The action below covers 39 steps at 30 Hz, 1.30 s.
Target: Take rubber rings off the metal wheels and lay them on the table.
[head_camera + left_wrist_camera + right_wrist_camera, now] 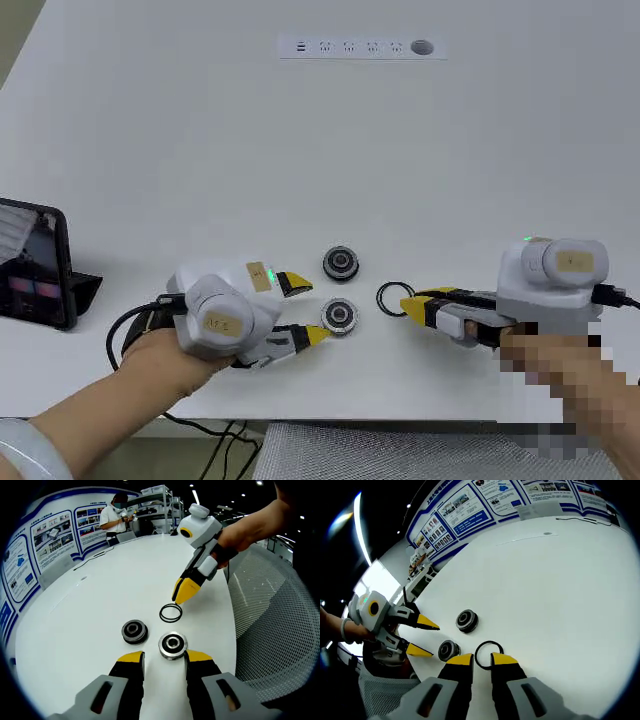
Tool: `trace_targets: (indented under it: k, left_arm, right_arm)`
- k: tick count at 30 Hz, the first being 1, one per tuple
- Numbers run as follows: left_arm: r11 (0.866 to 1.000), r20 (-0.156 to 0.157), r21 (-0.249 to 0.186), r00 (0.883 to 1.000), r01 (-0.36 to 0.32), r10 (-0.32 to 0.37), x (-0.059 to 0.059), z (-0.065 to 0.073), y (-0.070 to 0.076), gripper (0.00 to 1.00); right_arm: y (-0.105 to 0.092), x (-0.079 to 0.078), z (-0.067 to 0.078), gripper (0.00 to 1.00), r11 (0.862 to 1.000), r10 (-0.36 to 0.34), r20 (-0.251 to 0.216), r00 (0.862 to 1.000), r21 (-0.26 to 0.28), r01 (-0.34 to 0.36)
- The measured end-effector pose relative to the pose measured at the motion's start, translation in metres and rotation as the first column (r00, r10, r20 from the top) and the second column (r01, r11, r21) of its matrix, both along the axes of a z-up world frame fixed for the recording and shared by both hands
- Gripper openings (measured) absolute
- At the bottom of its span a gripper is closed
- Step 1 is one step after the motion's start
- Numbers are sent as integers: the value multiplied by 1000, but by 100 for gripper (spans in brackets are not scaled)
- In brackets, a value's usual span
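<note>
Two metal wheels lie near the table's front edge. The farther wheel (pixel 341 263) (pixel 134 631) (pixel 467 620) has a dark outer rim. The nearer wheel (pixel 340 316) (pixel 173 645) (pixel 448 650) looks bare and silver. My left gripper (pixel 309 309) (pixel 165 656) is open, its yellow tips just short of the nearer wheel on either side. A loose black rubber ring (pixel 395 297) (pixel 170 613) (pixel 489 654) lies flat on the table to the wheels' right. My right gripper (pixel 421 303) (pixel 481 659) has its tips at the ring's near edge, with a narrow gap between the jaws.
A white power strip (pixel 360 47) lies at the table's far side. A dark tablet on a stand (pixel 35 265) sits at the left edge. A black cable (pixel 125 330) trails from the left gripper. The table's front edge (pixel 330 412) runs just below both hands.
</note>
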<state>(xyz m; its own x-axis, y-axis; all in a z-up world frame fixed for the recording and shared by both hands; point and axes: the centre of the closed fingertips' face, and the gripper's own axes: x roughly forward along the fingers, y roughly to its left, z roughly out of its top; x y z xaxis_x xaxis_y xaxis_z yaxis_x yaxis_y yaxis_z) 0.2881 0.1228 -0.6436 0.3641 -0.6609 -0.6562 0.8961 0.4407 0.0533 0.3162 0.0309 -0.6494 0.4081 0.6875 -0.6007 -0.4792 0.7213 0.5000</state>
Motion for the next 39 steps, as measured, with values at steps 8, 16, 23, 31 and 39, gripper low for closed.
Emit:
trace_targets:
  k: [8, 16, 23, 31, 39]
  left_arm:
    - [1000, 22, -7, 1000, -17, 17, 14, 8, -3, 28]
    - [1000, 47, -3, 999, -26, 26, 30, 12, -8, 25]
    - [1000, 60, 9, 998, -22, 21, 39, 13, -12, 24]
    - [1000, 71, 24, 997, -19, 18, 50, 12, -14, 21]
    - [998, 63, 55, 998, -15, 11, 59, 4, -16, 18]
  right_arm:
    - [14, 6, 7, 12, 998, -17, -6, 1000, 57, 17]
    - [30, 8, 9, 12, 997, -1, -9, 1000, 78, 2]
    - [38, 12, 10, 11, 996, 4, -7, 1000, 89, -3]
    - [44, 16, 9, 11, 995, 5, -12, 1000, 98, -4]
    - [48, 18, 8, 10, 995, 3, -18, 1000, 103, -1]
